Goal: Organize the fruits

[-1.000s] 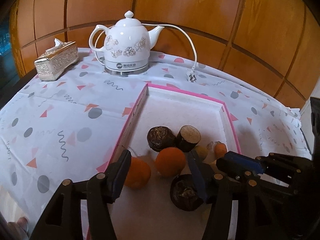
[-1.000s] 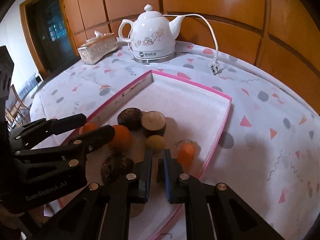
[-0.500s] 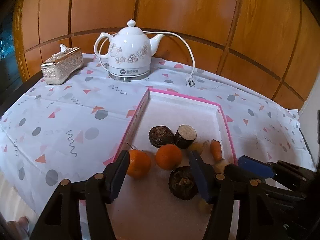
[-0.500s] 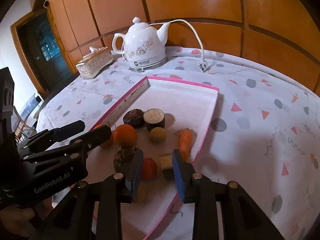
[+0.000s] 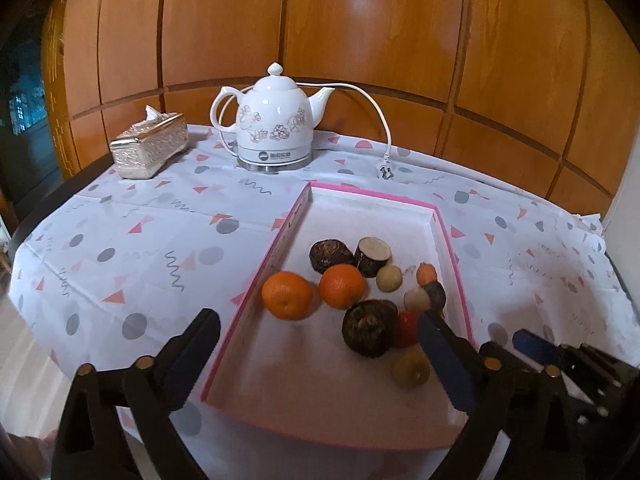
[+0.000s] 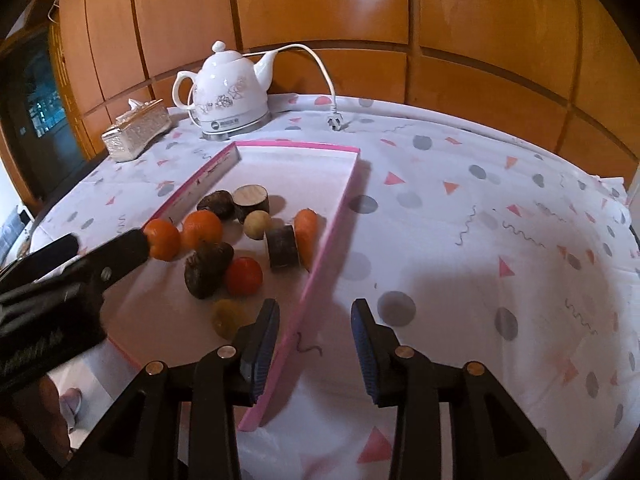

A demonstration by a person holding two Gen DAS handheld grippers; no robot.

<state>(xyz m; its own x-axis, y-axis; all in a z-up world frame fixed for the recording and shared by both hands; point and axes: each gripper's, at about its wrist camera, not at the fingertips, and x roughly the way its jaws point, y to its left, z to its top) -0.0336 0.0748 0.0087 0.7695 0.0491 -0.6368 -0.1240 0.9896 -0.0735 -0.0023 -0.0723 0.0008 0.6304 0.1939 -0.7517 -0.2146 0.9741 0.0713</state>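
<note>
Both grippers now sit farther back from the fruits [image 5: 344, 286] | left gripper [image 5: 320, 350] fingers opening, wide, empty | right gripper [image 6: 316, 338] fingers opening, narrow, astride the pink tray [image 6: 332, 224] wall, gripping nothing | fruits clustered inside tray | desk [image 5: 132, 240] under patterned cloth; kettle [image 5: 276, 124], tissue box [image 5: 150, 146] behind; wood-panelled wall [image 5: 360, 32]

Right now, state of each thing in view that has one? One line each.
Left gripper: jaws opening, wide, nothing held.
Right gripper: jaws opening, astride the tray's near rim, nothing gripped.
Pink tray: flat on the table, fruits clustered in its near half.
Kettle: upright on its base, lid on.
Kettle plug: unplugged, lying on the cloth.
Tissue box: tissue sticking out.
</note>
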